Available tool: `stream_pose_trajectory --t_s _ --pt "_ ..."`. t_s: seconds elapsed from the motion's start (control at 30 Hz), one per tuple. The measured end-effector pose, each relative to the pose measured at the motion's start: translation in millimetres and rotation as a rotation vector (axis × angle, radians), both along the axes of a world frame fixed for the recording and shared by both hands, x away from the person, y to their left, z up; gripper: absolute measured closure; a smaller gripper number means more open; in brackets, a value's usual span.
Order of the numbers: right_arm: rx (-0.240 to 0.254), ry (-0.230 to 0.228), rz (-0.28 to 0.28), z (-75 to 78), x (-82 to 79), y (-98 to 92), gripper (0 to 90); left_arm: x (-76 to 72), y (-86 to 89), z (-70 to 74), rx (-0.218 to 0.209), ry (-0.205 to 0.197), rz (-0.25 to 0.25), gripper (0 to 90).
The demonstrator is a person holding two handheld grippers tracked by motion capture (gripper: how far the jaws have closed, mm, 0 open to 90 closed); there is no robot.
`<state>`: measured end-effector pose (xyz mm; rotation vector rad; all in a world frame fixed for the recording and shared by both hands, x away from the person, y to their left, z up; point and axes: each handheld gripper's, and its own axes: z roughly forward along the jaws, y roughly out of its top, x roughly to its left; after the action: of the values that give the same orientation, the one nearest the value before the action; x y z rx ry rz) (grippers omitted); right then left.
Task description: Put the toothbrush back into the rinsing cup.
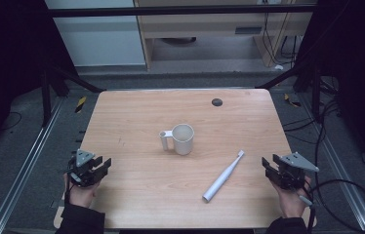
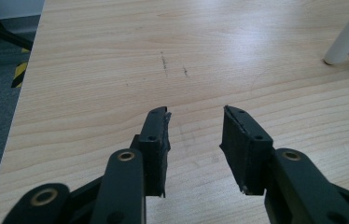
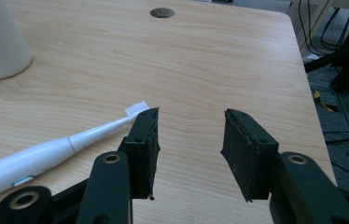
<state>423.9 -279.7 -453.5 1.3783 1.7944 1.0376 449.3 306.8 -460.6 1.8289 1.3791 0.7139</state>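
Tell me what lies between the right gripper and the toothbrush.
Nothing: in the high view, only bare wooden table separates the right gripper from the toothbrush; its jaws stand open and empty.

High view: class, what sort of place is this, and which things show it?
Probably a lab recording station: a bare wooden table framed by metal rails, loose cables on grey floor, with just a mug and electric toothbrush laid out.

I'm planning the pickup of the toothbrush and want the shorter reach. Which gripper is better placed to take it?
Probably the right. The right gripper sits at the table's right edge with open, empty jaws, close to the toothbrush. The left gripper, also open and empty, is at the far left edge, across the table.
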Motion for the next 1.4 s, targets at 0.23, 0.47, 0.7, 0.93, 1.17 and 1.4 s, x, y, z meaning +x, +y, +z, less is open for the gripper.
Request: stream_pose_trajectory --t_s 0.23,0.47,0.7,0.93,1.17,1.4 --pt "0.007 0.009 0.031 3.4 -1.4 6.5 56.7 0.6 3.0 -2.4 0.02 0.016 0.026 59.0" --pt "0.029 0.004 0.073 10.6 -3.0 18.8 59.0 -0.2 4.4 -2.0 0.025 0.004 0.041 54.9" --pt "0.023 0.021 0.136 12.3 -3.1 33.8 63.0 0.0 4.2 -1.8 0.025 0.005 0.042 55.5" --pt "0.035 0.034 0.18 13.1 -3.2 43.2 70.1 0.5 4.0 -2.7 0.027 0.01 0.042 55.0" --pt "0.046 0.043 0.223 12.1 -2.9 53.9 76.3 0.7 2.4 -2.8 0.027 0.01 0.033 54.7" --pt "0.051 0.057 0.281 10.2 -1.8 67.1 83.5 0.8 1.2 -3.1 0.039 0.011 0.03 54.3"
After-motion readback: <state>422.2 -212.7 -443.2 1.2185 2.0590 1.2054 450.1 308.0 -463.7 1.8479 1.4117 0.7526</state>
